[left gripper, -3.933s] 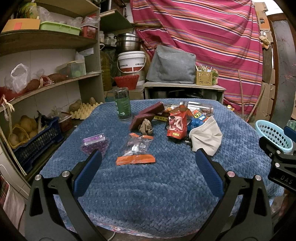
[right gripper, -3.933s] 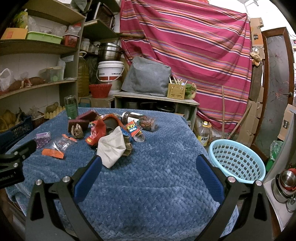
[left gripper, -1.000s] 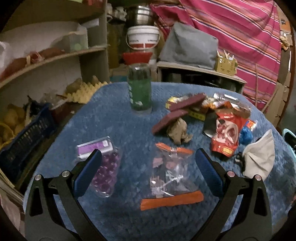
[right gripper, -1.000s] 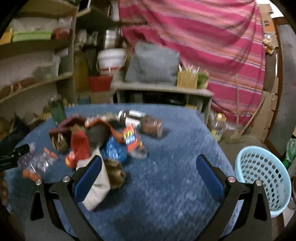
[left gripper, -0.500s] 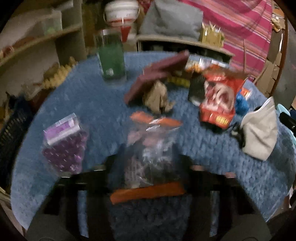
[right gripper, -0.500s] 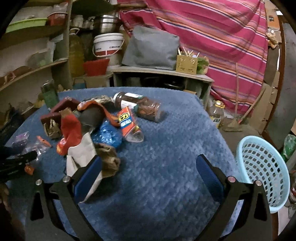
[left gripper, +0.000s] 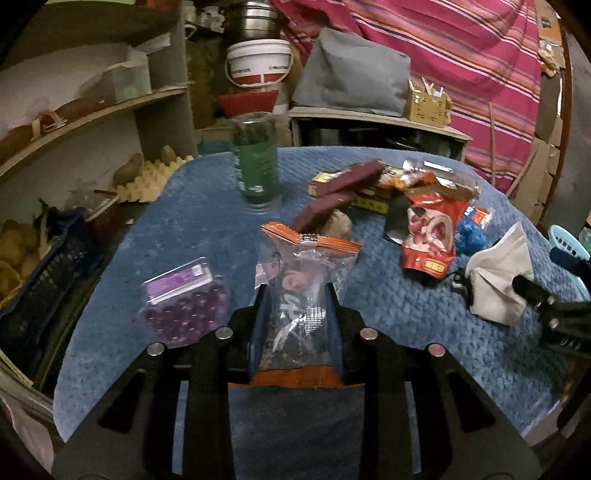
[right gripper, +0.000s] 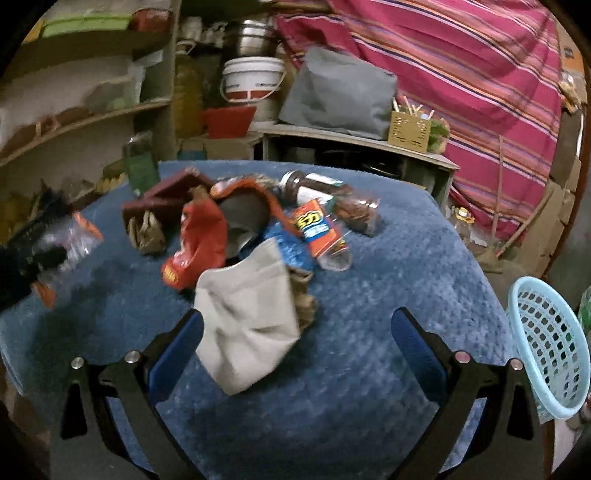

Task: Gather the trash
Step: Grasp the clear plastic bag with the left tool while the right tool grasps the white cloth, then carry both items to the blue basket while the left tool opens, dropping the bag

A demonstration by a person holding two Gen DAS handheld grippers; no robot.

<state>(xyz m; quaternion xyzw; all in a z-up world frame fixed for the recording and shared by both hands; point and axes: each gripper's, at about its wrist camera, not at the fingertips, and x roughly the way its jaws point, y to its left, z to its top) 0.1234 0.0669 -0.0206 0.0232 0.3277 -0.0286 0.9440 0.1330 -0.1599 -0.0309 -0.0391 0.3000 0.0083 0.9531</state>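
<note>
Left wrist view: we see our left gripper [left gripper: 297, 325] closing on the clear snack bag [left gripper: 303, 291], its long axis running away along the fingers toward the tabletop's far edge.

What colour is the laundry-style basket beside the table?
Light blue basket, seen best in the right wrist view.

A cluttered household storeroom or pantry is shown. Wall shelves [left gripper: 110, 107] are loaded with bags and boxes, and what seem to be potatoes are kept on an egg tray [left gripper: 147, 184]. A white bucket [left gripper: 258, 62] and steel pots [left gripper: 251, 18] are stacked behind a table covered by a blue blanket [right gripper: 369, 369]. A striped cloth [left gripper: 461, 55] is hung across the back.
</note>
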